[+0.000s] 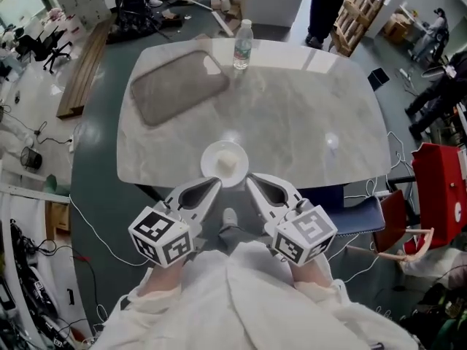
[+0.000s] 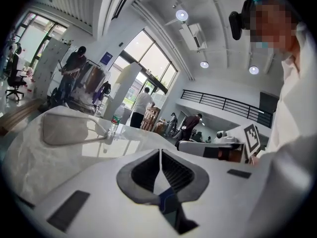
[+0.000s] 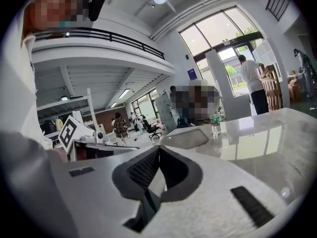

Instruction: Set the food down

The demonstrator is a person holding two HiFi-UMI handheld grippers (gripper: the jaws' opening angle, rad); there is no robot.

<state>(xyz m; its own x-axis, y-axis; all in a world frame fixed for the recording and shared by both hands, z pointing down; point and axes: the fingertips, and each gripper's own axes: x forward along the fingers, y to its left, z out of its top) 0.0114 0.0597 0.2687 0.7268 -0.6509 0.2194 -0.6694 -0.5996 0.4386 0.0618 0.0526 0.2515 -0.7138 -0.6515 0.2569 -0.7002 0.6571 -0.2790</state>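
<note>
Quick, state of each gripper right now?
Left gripper: closed, nothing seen between its jaws.
Right gripper: closed, nothing seen between its jaws.

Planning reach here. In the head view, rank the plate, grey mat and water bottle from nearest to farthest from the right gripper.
1. Plate, at the near edge, just left of the right gripper.
2. Grey mat, left side, farther back.
3. Water bottle, at the far edge.

Glossy marble-look table (image 1: 306, 115), clear plastic bottle (image 1: 243, 44)
</note>
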